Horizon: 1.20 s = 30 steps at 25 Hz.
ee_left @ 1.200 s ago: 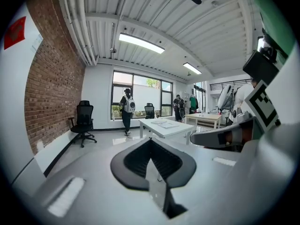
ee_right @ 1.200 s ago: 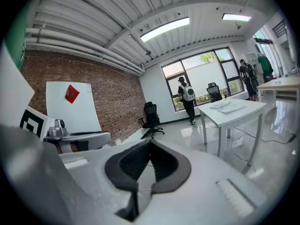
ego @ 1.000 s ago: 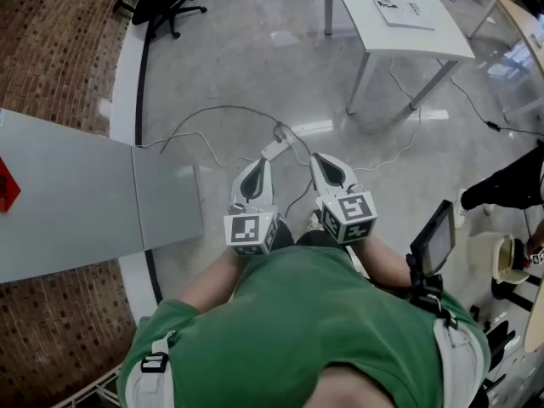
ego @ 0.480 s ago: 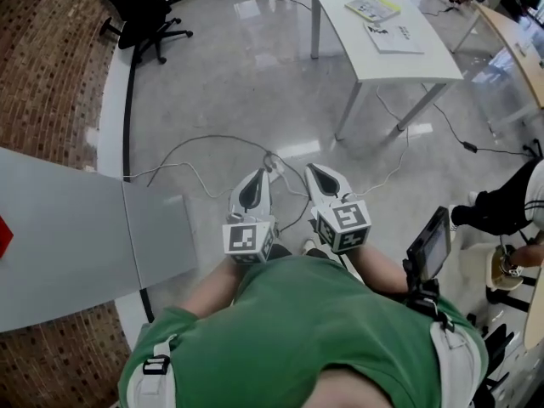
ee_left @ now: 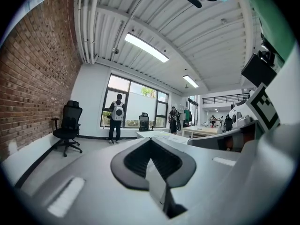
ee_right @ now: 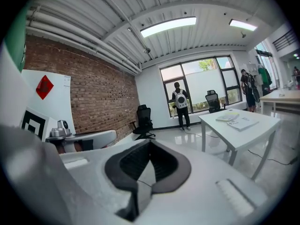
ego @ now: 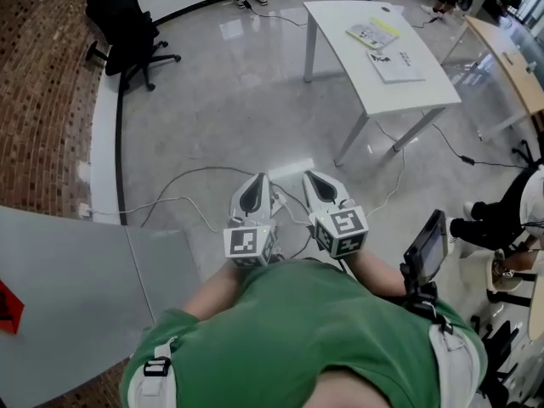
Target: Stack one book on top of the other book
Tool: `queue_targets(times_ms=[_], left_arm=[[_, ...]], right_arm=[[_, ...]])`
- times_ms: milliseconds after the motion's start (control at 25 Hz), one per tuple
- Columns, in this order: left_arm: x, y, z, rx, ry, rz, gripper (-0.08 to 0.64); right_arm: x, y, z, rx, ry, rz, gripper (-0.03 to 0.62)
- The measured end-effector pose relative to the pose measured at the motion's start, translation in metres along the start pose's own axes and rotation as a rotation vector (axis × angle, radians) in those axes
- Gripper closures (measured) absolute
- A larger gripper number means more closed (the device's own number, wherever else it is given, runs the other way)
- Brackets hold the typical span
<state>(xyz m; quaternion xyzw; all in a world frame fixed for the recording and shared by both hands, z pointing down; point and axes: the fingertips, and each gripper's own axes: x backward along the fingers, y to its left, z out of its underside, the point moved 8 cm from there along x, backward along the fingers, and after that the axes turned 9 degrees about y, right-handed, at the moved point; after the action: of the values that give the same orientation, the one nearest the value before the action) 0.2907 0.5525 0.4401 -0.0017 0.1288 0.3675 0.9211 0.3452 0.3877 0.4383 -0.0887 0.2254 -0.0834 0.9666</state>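
Both tools closed and empty. Left gripper (ego: 259, 178) has its jaws pressed together with nothing between them, and right gripper (ego: 309, 175) is the same. I'm holding the two side by side in front of my chest, near each other, over the glossy grey floor (ego: 221, 117), with loose cables (ego: 183, 177) lying below them. The books are well apart from me, both flat on the white table (ego: 340, 32) ahead and to the right. The book with yellow on its cover (ego: 372, 34) is toward the far end and the white book (ego: 396, 65) is nearer me; side by side, not stacked. The right gripper view has the table and both books right of the jaws. Black office chair (ego: 127, 32) is far left. Person with a backpack (ee_right: 179, 102) stands at the window.
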Motion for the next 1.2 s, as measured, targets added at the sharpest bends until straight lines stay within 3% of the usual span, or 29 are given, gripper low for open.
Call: queue_targets(times_ms=[280,720,960,1200], left_arm=[[-0.025,0.067,-0.019,-0.011,-0.044,0.045,0.552],[-0.064,0.096,-0.03,-0.001,-0.013,0.095,0.553],[-0.108,0.114,-0.045,-0.011,0.015,0.065,0.553],[-0.183,0.111,-0.056,-0.003,0.019,0.1,0.553]], right_arm=[[-0.059,0.028,-0.028,0.0,-0.038,0.051,0.589],[-0.1,0.015,-0.048,0.001,-0.011,0.081,0.589],[-0.14,-0.007,-0.071,-0.005,-0.023,0.06,0.589],[-0.179,-0.069,-0.092,-0.003,-0.037,0.052,0.589]])
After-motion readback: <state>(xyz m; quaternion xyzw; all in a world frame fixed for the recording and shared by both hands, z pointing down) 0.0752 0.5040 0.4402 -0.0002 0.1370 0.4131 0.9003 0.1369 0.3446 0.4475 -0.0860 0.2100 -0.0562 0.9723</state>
